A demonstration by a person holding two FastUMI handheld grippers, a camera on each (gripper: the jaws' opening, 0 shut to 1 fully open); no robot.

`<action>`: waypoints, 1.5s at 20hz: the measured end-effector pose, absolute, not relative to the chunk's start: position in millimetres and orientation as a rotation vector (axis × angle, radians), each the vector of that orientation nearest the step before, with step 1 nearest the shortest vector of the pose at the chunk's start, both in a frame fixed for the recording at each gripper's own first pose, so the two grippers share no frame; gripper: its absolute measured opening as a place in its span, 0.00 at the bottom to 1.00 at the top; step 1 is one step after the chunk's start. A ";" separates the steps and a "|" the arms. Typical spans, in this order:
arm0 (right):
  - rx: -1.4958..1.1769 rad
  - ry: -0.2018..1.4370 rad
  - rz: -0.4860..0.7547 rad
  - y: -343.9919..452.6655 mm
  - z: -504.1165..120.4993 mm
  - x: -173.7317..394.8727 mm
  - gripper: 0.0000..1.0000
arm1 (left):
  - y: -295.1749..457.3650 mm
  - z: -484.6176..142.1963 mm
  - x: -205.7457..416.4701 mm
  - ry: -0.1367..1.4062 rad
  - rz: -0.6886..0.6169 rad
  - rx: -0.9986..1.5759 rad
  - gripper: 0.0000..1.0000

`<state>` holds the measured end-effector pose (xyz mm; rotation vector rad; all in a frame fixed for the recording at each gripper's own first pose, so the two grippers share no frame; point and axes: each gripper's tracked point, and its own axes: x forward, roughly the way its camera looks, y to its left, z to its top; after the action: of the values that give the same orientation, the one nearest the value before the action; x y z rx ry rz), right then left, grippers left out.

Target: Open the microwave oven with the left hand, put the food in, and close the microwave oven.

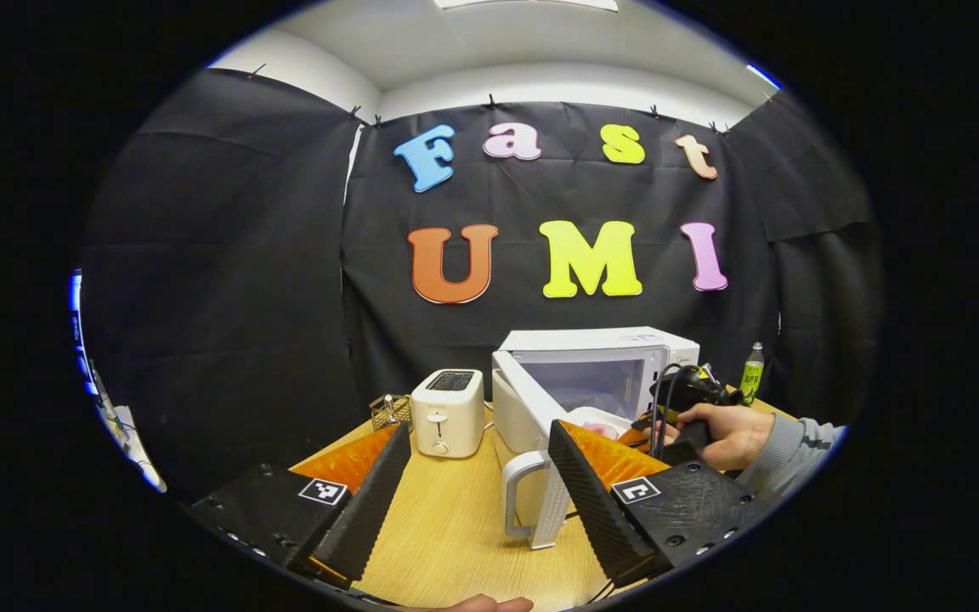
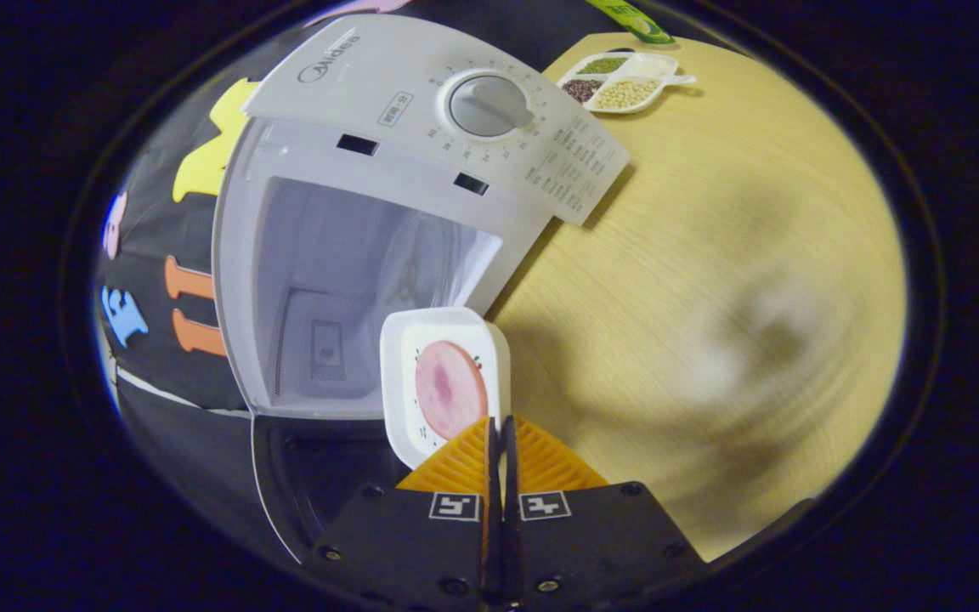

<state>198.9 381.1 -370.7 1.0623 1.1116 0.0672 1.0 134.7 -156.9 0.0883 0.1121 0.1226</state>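
One plate (image 2: pixel 443 382) w/ ham pinched at open microwave (image 2: pixel 387 195).

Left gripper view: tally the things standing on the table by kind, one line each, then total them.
Microwave oven, door open: 1
Toaster: 1
Wire basket: 1
Green bottle: 1
Total: 4
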 end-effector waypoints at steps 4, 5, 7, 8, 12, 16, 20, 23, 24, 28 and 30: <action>1.224 1.073 -0.040 397.6 -381.0 214.1 0.00 | 136.4 -162.7 3.6 0.112 0.102 0.083 0.97; 1.218 1.053 -0.065 398.1 -383.7 217.9 0.04 | 138.0 -166.3 3.1 0.122 0.103 0.079 0.97; 1.215 1.007 -0.100 401.2 -384.4 227.7 0.04 | 141.7 -171.9 3.1 0.133 0.109 0.077 0.97; 1.214 0.983 -0.102 404.7 -383.1 232.8 0.04 | 142.4 -173.4 3.1 0.137 0.108 0.077 0.97; 1.233 0.927 -0.082 422.9 -377.7 254.5 0.05 | 147.4 -175.5 4.0 0.138 0.119 0.074 0.96; 1.210 0.823 -0.087 424.9 -377.7 280.5 0.05 | 157.8 -179.4 5.0 0.147 0.138 0.061 0.96; 1.259 0.760 -0.076 434.7 -378.8 299.3 0.00 | 161.7 -187.2 7.1 0.171 0.145 0.073 0.97; 1.255 0.716 -0.068 440.5 -380.8 311.6 0.09 | 160.1 -188.9 8.6 0.176 0.138 0.067 0.97; 1.252 0.688 -0.061 439.7 -378.5 317.0 0.10 | 160.7 -188.6 8.6 0.175 0.137 0.067 0.97; 1.213 0.611 -0.035 431.8 -371.7 330.7 0.14 | 163.7 -189.6 9.8 0.181 0.144 0.073 0.97; 1.199 0.598 -0.005 434.0 -368.1 334.4 0.18 | 165.9 -190.7 11.4 0.181 0.151 0.067 0.97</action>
<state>334.4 434.0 -368.1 1.1988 0.5979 -0.0052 11.4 165.9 -190.7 0.0666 0.1810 0.1514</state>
